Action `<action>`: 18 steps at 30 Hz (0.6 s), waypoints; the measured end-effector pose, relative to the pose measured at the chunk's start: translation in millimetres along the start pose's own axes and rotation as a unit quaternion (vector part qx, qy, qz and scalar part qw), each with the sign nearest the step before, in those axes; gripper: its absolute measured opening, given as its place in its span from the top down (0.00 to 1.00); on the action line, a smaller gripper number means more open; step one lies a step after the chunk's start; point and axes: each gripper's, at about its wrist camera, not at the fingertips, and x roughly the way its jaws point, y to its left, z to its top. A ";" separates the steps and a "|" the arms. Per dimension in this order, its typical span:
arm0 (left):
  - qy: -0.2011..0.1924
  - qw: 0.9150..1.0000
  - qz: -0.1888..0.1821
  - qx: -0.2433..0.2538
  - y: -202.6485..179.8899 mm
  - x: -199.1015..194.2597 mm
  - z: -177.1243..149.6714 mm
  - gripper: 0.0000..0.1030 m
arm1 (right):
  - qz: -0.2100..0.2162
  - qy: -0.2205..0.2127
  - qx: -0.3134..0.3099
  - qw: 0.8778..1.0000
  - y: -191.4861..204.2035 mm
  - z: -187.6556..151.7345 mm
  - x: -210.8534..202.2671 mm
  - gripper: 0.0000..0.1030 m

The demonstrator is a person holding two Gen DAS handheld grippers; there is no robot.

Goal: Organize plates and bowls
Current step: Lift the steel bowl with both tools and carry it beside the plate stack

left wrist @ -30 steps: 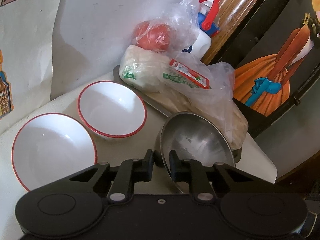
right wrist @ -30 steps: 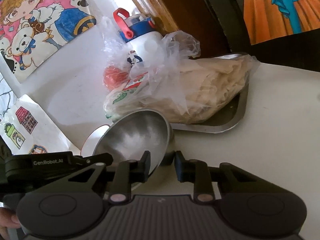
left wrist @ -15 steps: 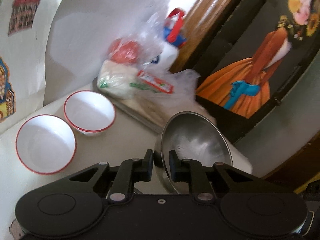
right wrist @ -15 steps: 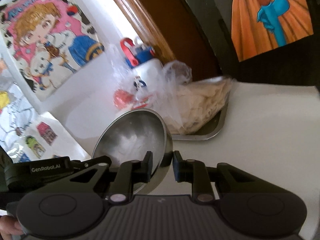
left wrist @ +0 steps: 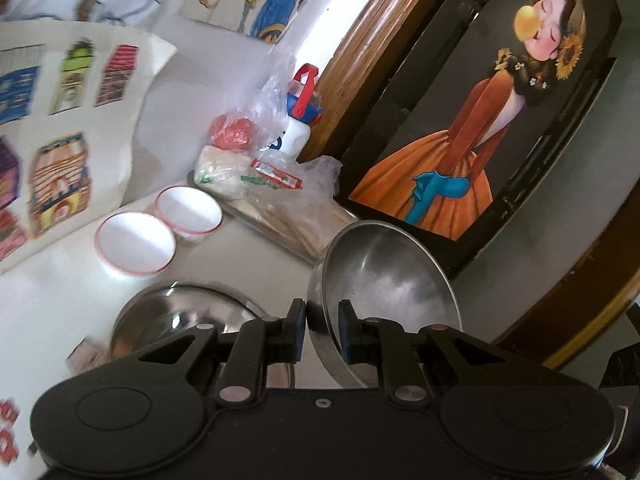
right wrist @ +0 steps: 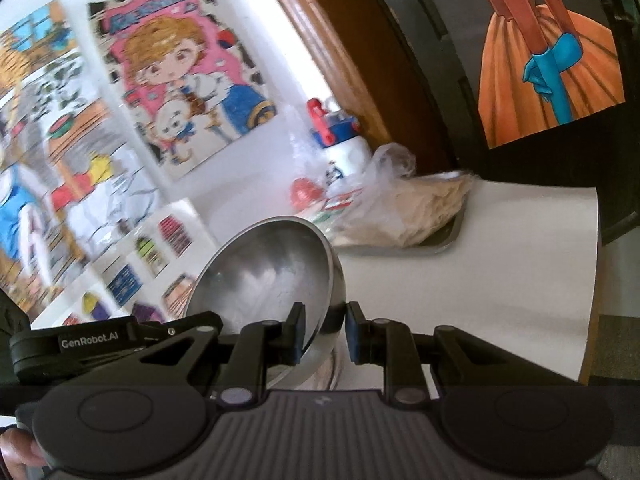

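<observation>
Now the left gripper (left wrist: pixel 322 330) is nearly closed, its 2 pads pinching the thin rim of a steel bowl (left wrist: pixel 384 276). The right gripper (right wrist: pixel 324 334) pinches the same bowl (right wrist: pixel 264 268) at another part of the rim, with a slightly wider gap. The bowl is lifted off the table (right wrist: pixel 520 264) and hangs between the 2 grippers, tilted on edge, so its open side faces up and back toward the cameras.

I judge the bowl light and stiff, but smooth and slippery, so the rim is the only good place to hold.

Just below and left of the left gripper lies a second steel bowl (left wrist: pixel 184 308). Farther ahead on the left stand 2 white bowls (left wrist: pixel 136 242) with red rims, touching. Beyond them, a tray (right wrist: pixel 448 240) carries food in plastic bags (left wrist: pixel 256 176).
</observation>
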 end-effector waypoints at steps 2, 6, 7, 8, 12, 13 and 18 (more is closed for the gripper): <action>0.001 1.000 0.004 0.001 2.6 -16.6 -13.1 0.83 | 0.005 0.007 -0.004 1.000 7.5 -12.6 -7.4 0.77; 0.003 1.000 0.013 -0.001 12.8 -44.7 -38.7 0.83 | 0.016 0.021 -0.013 1.000 18.8 -39.4 -19.1 0.76; 0.004 1.000 0.016 -0.002 16.1 -52.0 -46.2 0.83 | 0.018 0.028 -0.016 0.999 22.2 -47.5 -20.9 0.76; 0.004 1.000 0.019 -0.003 19.5 -59.1 -54.0 0.83 | 0.018 0.034 -0.020 0.999 24.8 -55.2 -20.5 0.76; 0.011 0.999 0.038 -0.006 33.1 -82.1 -82.6 0.80 | 0.024 0.070 -0.030 0.997 32.5 -84.7 -17.1 0.76; 0.015 0.999 0.045 -0.008 36.2 -85.3 -88.4 0.80 | 0.025 0.078 -0.033 0.996 34.5 -91.4 -15.8 0.76; 0.041 0.997 0.066 -0.024 56.3 -96.8 -114.4 0.80 | 0.024 0.113 -0.048 0.992 43.7 -115.4 -8.7 0.76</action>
